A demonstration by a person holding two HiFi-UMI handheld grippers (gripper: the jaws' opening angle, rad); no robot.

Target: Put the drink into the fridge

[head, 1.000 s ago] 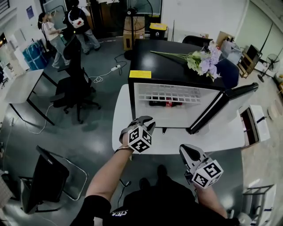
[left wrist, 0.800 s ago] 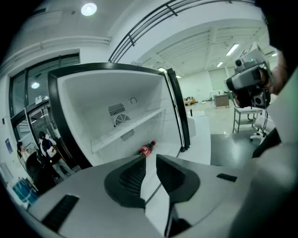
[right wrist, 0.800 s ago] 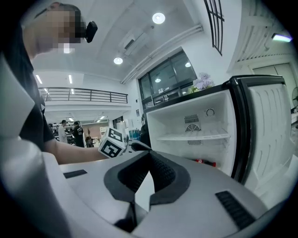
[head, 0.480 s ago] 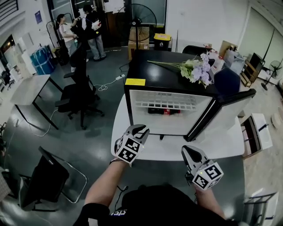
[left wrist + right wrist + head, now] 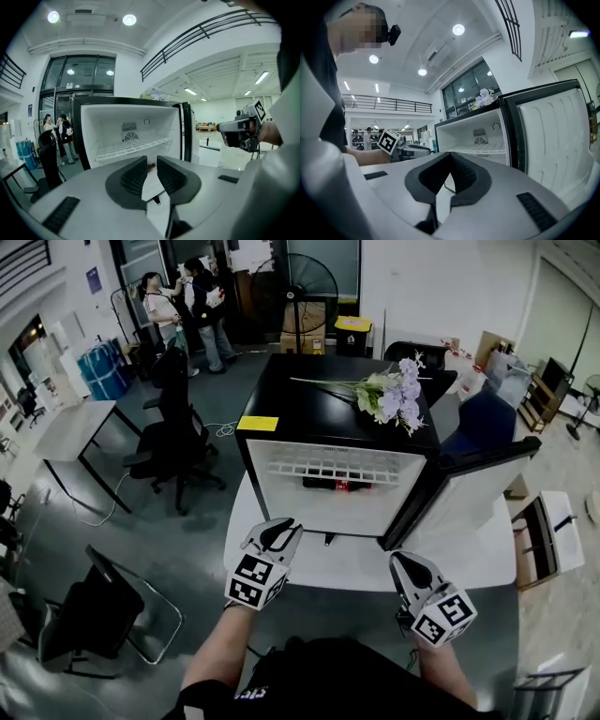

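Observation:
A black mini fridge (image 5: 328, 409) with a white inside stands open on a white table (image 5: 469, 563), its door (image 5: 459, 498) swung out to the right. The drink (image 5: 328, 485), a dark bottle with a red label, lies on its side in the fridge under the wire shelf; its red cap (image 5: 153, 165) peeks out past the left jaws. My left gripper (image 5: 281, 532) hangs in front of the fridge's lower left corner, shut and empty. Further right, the right gripper (image 5: 405, 565) is below the door's edge, shut and holding nothing, pointing at the open fridge (image 5: 483, 136).
A bunch of pale flowers (image 5: 389, 395) lies on the fridge top, and a yellow sticker (image 5: 258, 424) sits at its front left corner. A black office chair (image 5: 178, 427) stands left of the table, a folding chair (image 5: 84, 615) nearer me. People (image 5: 187, 306) stand far back.
Both grippers have drawn back from the fridge opening toward my body, and the left one has rolled. The bottle has stayed in the fridge.

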